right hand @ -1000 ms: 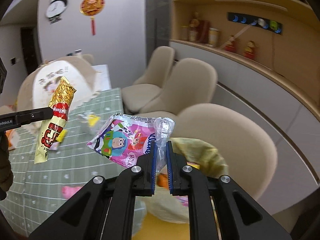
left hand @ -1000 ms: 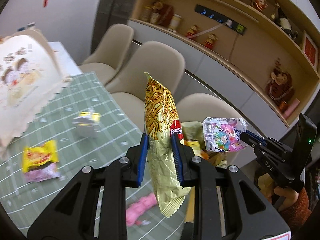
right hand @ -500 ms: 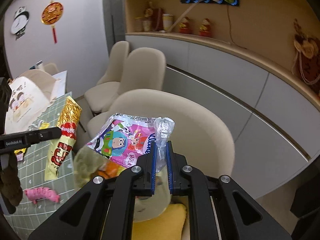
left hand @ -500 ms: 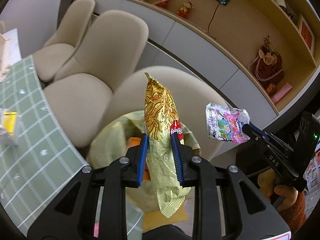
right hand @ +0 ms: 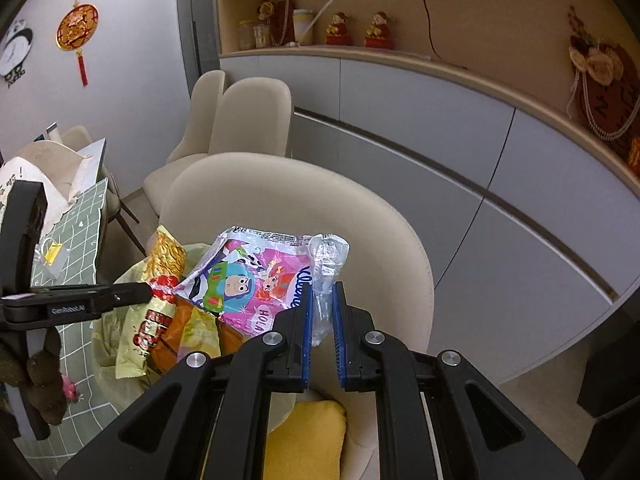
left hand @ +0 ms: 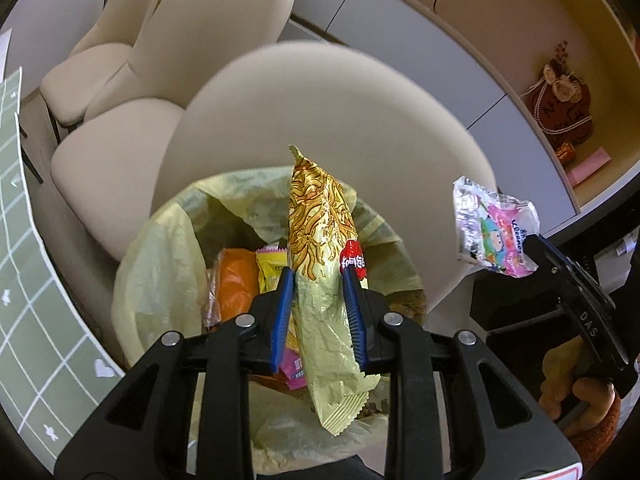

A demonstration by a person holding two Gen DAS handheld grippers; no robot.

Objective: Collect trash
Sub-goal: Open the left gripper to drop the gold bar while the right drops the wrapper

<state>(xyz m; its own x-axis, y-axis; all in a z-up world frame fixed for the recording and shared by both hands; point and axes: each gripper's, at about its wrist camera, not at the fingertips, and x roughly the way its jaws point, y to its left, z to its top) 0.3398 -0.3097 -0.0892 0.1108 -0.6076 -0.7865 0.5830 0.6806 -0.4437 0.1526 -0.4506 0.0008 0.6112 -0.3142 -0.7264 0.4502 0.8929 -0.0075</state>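
Note:
My left gripper (left hand: 319,276) is shut on a long gold snack wrapper (left hand: 322,256), held upright right over a bin lined with a pale yellow bag (left hand: 160,264). Orange, yellow and pink wrappers (left hand: 236,280) lie in the bin. My right gripper (right hand: 321,292) is shut on a pink cartoon tissue packet (right hand: 244,280), held at the bin's right side, above the chair. In the left wrist view the packet (left hand: 494,232) hangs right of the bin. In the right wrist view the gold wrapper (right hand: 160,276) and the bin (right hand: 116,328) are at lower left.
The bin stands against a beige chair (left hand: 340,120), with two more chairs (left hand: 192,32) behind. The green checked tablecloth (left hand: 24,280) edges the left. A yellow cushion (right hand: 308,436) lies on the seat below my right gripper. Cabinets and shelves (right hand: 460,128) run along the wall.
Both grippers have swung right, off the table, and come down over the bin. The bin now fills the left wrist view. Both grips are unchanged.

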